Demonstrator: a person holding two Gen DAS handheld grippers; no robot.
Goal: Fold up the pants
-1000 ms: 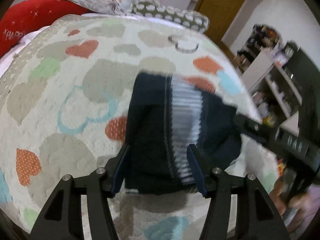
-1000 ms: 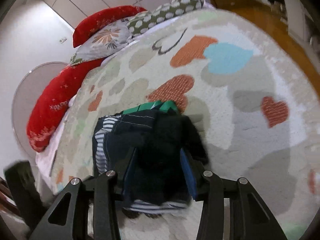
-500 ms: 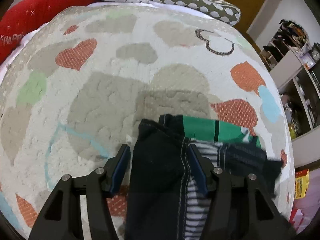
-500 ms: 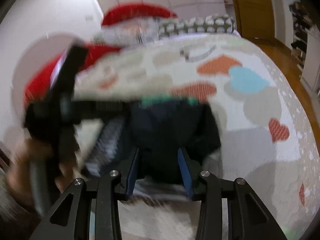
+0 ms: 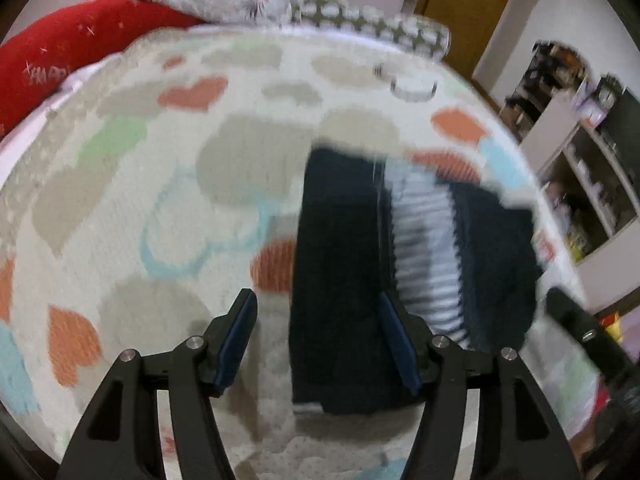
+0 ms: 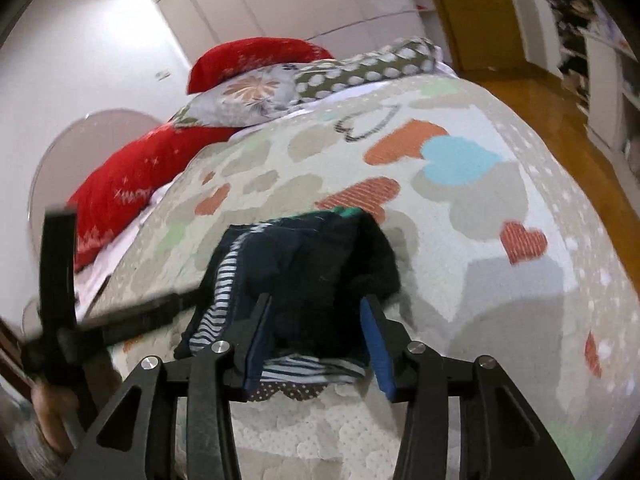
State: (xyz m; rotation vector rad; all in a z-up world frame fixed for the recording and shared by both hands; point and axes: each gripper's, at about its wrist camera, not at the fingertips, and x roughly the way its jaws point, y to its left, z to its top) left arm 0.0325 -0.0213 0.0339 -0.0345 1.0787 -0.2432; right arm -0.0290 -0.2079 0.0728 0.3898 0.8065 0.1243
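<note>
The dark navy pants [image 5: 352, 264] lie folded into a compact bundle on the heart-patterned bedspread [image 5: 120, 216], with a white-and-blue striped lining showing. My left gripper [image 5: 318, 340] is open above the bundle's left part, holding nothing. In the right wrist view the pants [image 6: 316, 264] lie just beyond my right gripper [image 6: 318, 338], which is open with the bundle's near edge between its fingers. The left gripper's black body [image 6: 60, 320] shows at the left of that view.
Red, floral and dotted pillows [image 6: 256, 80] line the head of the bed. A wooden door [image 5: 472, 4] and shelving [image 5: 592, 152] stand beyond the bed's right side, with wooden floor [image 6: 540, 100] beside it. The bedspread [image 6: 500, 216] extends around the bundle.
The left gripper has pulled back and up from the pants, so the bundle now lies farther ahead and to the right. The right gripper stays open over the bundle's near edge.
</note>
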